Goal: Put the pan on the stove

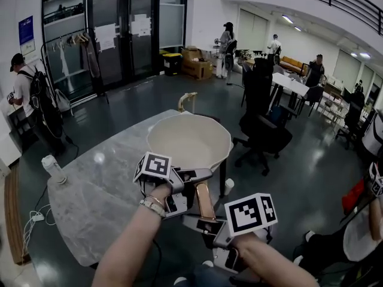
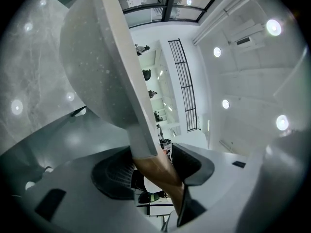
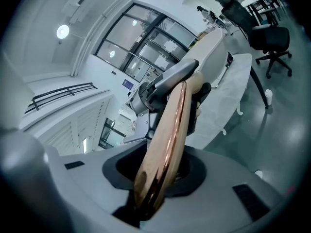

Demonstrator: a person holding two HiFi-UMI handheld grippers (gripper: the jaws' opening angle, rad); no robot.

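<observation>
A cream pan (image 1: 188, 139) with a copper-brown handle (image 1: 205, 200) is held tilted above the near edge of the grey marble table (image 1: 90, 202). My left gripper (image 1: 182, 181) is shut on the handle close to the pan's bowl. My right gripper (image 1: 207, 223) is shut on the handle's free end. In the left gripper view the pan's pale underside (image 2: 92, 57) fills the upper left, and the handle (image 2: 158, 166) runs between the dark pads (image 2: 114, 178). The right gripper view looks along the glossy handle (image 3: 167, 135) toward the left gripper (image 3: 170, 81). No stove is visible.
A white bottle (image 1: 52, 167) stands at the table's left edge. A curved tan object (image 1: 187, 100) rises behind the pan. Black office chairs (image 1: 262, 127) stand to the right on the dark floor. A white cup (image 1: 229, 186) sits below the table edge. Several people stand farther off.
</observation>
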